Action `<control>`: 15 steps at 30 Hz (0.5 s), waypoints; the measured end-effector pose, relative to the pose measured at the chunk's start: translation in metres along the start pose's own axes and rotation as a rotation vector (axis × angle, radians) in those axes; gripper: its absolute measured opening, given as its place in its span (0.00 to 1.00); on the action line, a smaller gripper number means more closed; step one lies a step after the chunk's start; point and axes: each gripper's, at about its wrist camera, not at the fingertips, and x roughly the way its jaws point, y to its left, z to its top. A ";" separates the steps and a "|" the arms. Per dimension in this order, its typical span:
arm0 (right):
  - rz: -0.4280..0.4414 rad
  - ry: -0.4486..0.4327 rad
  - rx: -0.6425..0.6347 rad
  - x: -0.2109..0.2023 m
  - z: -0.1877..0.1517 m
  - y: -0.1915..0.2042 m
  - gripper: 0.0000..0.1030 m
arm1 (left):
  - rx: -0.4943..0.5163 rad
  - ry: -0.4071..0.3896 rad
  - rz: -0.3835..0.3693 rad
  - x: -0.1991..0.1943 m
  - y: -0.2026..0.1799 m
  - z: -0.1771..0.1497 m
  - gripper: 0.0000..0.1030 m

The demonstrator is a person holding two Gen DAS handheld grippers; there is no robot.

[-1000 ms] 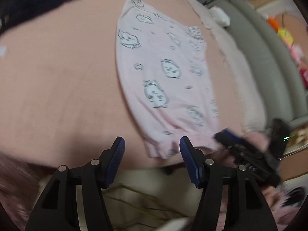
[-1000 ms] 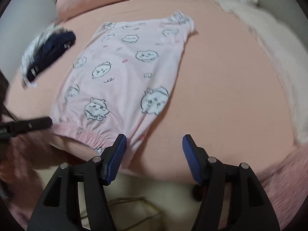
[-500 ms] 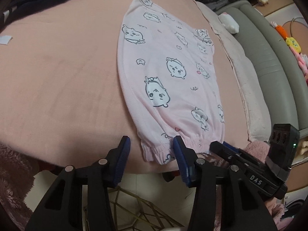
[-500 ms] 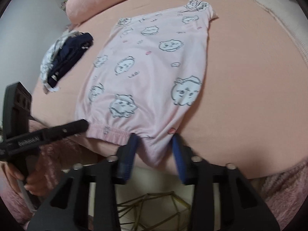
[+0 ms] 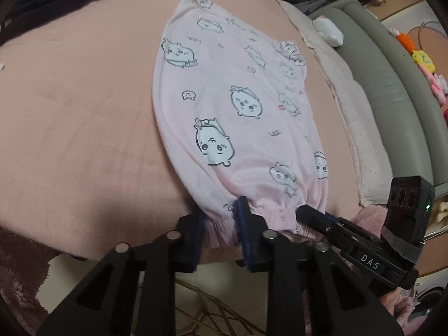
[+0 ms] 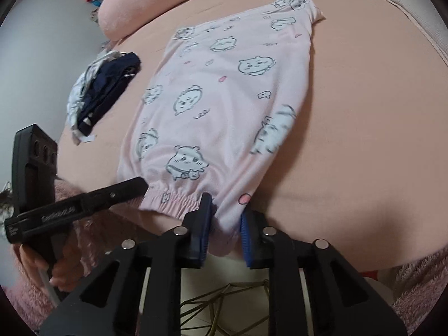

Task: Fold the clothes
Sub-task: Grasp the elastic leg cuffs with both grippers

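A pink garment [image 5: 240, 117] printed with little cartoon animals lies flat on a peach-coloured bed [image 5: 78, 112], its gathered elastic hem at the near edge of the mattress; the left gripper [image 5: 219, 233] has just been closing and its blue pads now pinch the left corner of that hem — ruffled fabric bunches between them; the right gripper [image 6: 224, 233] has likewise just been closing, and its pads clamp the right corner of the hem, a fold of pink cloth pressed between the two; in the left wrist view the right gripper [image 5: 308, 214] shows from the side, its black tip at the hem's far end; in the right wrist view the left gripper [image 6: 137, 186] reaches in the same way, held by a hand [image 6: 42, 266] low at the left; a bundle of dark navy and white clothes [image 6: 103, 89] sits on the bed well apart from the pink garment, and a pink pillow [image 6: 140, 2] lies beyond it; a grey padded bed frame [image 5: 386, 89] runs along the far side.
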 end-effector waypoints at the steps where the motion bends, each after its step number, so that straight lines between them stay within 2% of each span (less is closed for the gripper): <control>1: 0.011 -0.006 0.005 -0.004 -0.001 -0.001 0.15 | 0.003 -0.005 -0.005 -0.003 -0.001 -0.001 0.19; 4: 0.057 -0.018 0.014 -0.020 -0.006 0.000 0.14 | 0.007 -0.011 -0.022 -0.013 -0.004 -0.006 0.17; 7: 0.067 -0.031 -0.021 -0.035 -0.013 0.009 0.13 | 0.017 0.010 -0.019 -0.020 -0.008 -0.017 0.17; 11: 0.078 0.041 0.039 -0.035 -0.029 0.005 0.13 | 0.001 0.057 -0.048 -0.025 -0.007 -0.023 0.17; 14: 0.097 0.084 0.084 -0.030 -0.027 -0.002 0.13 | -0.011 0.076 -0.088 -0.028 -0.007 -0.016 0.17; 15: 0.106 0.075 0.069 -0.033 -0.021 0.001 0.13 | -0.002 0.072 -0.101 -0.032 -0.010 -0.009 0.17</control>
